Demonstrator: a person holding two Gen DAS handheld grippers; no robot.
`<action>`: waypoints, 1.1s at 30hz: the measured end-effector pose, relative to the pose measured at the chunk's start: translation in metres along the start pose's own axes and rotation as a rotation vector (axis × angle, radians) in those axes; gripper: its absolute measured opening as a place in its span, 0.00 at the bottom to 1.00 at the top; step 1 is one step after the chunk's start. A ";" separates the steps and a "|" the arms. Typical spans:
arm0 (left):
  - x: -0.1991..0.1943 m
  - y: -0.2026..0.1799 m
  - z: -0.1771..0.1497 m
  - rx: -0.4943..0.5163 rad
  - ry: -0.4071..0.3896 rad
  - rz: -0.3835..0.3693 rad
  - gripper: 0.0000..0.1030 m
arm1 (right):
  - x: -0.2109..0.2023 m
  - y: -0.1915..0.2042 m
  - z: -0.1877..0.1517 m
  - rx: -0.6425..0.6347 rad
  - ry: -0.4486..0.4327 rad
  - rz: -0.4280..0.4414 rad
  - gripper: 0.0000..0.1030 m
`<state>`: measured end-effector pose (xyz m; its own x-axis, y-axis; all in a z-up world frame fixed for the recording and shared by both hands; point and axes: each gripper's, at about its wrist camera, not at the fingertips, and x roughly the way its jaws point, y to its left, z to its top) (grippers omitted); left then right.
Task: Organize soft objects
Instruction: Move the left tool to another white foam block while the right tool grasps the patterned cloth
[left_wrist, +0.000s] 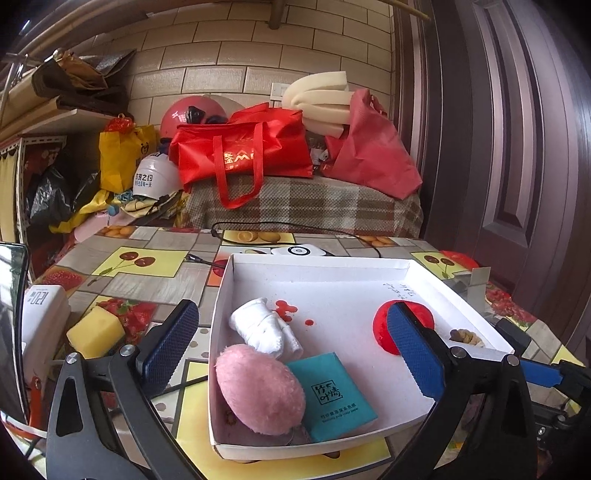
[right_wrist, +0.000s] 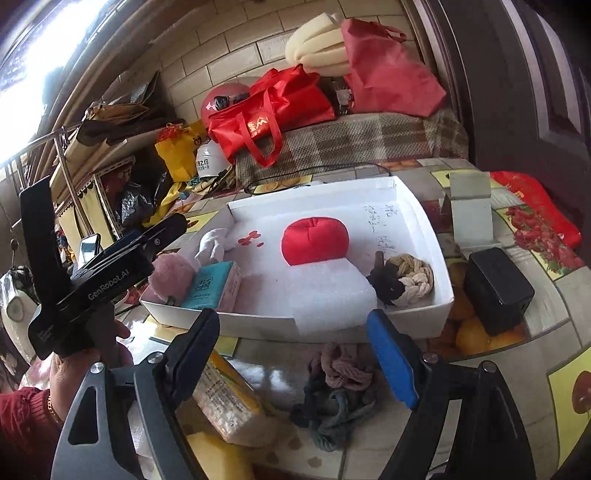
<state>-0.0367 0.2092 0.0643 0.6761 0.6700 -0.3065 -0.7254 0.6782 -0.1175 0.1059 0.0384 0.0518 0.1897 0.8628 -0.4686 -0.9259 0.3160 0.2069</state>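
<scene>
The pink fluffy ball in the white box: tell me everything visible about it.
The pink fluffy ball is a rounded, slightly egg-shaped puff with a plush, furry-looking surface, pale pink all over. It lies inside the white box, in the near left corner against the side wall. The teal tissue pack lies right beside it and looks to touch it, and the rolled white sock sits just behind. Neither gripper holds it; the left gripper is open above the box.
</scene>
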 end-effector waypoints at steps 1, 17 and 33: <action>0.000 0.001 0.000 -0.003 0.000 -0.001 1.00 | -0.002 0.004 -0.001 -0.013 -0.005 0.002 0.80; 0.002 0.013 0.001 -0.059 0.013 -0.001 1.00 | 0.076 0.003 0.024 0.015 0.128 0.039 0.80; -0.017 0.037 -0.008 -0.176 0.057 -0.067 1.00 | -0.030 0.003 -0.014 0.002 -0.074 -0.152 1.00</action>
<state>-0.0760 0.2201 0.0573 0.7185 0.6039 -0.3450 -0.6941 0.6540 -0.3009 0.0925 0.0079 0.0543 0.3514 0.8318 -0.4298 -0.8840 0.4459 0.1403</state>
